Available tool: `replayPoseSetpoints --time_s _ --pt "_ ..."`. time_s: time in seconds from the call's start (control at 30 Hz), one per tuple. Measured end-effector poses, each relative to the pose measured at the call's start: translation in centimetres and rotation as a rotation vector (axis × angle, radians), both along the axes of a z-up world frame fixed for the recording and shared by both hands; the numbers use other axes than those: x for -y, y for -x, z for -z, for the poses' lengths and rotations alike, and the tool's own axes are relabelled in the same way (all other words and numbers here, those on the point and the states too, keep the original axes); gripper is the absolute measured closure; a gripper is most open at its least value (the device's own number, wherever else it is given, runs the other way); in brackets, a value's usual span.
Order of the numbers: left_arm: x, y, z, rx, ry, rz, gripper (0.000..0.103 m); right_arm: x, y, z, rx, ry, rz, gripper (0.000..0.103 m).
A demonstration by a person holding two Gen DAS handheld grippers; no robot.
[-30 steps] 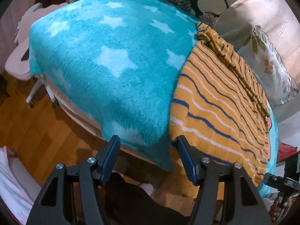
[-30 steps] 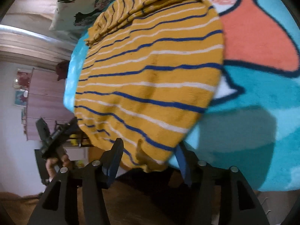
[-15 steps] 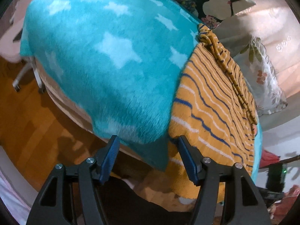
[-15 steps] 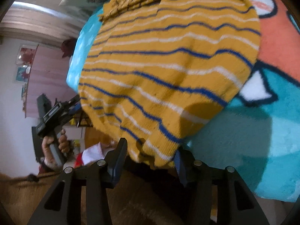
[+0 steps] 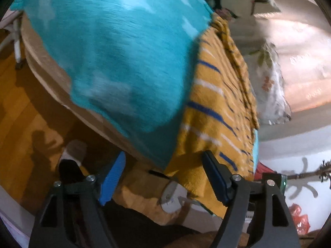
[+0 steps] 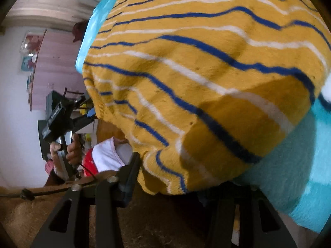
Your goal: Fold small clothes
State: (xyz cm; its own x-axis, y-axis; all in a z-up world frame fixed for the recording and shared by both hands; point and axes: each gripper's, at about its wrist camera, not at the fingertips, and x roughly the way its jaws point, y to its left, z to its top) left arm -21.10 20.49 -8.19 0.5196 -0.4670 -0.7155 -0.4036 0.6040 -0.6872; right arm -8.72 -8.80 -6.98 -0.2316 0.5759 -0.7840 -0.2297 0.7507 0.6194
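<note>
Both grippers moved in on the striped sweater (image 6: 206, 72)'s near hem, overhanging the bed's blanket (image 5: 115, 47). Left gripper (image 5: 163, 177) and right gripper (image 6: 186, 188) gape wide, holding nothing, straddling corners for pinching.

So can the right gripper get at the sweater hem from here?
Probably yes: the right gripper is open, and the sweater hem hangs between its fingers with nothing in front.
</note>
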Motion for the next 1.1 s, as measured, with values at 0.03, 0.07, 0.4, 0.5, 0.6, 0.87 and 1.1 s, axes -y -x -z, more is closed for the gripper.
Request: replayPoseSetpoints --time_s 0.03,0.07,0.4,0.5,0.6,0.87,1.1 --pt "0.3 -0.1 -0.5 0.006 0.0 0.016 0.04 -0.2 0.0 -0.4 0.004 -0.008 -0.016 0.086" --pt "0.6 -0.1 -1.4 0.014 -0.009 0.039 0.046 -0.4 0.0 -0.8 0.012 -0.012 -0.025 0.087" --pt "-0.7 -3.1 -9.8 0.15 -0.13 0.048 0.043 4.6 -6.2 -8.8 0.124 -0.353 0.26 0.09" --pt "-0.4 -4.6 -9.7 0.13 -0.152 0.055 0.04 7.4 -9.6 -6.2 0.115 -0.347 0.484 0.09" --pt "-0.3 -4.7 -9.5 0.117 -0.177 0.089 0.038 9.8 -11.6 -3.0 0.104 -0.234 0.65 0.087" --pt "3.8 -5.0 -10.0 0.106 -0.377 0.265 0.036 7.6 -9.2 -6.8 0.22 -0.068 0.435 0.058" --pt "1.3 -5.3 -9.5 0.079 -0.316 0.135 0.036 -4.0 -7.8 -3.5 0.079 -0.164 0.045 0.044"
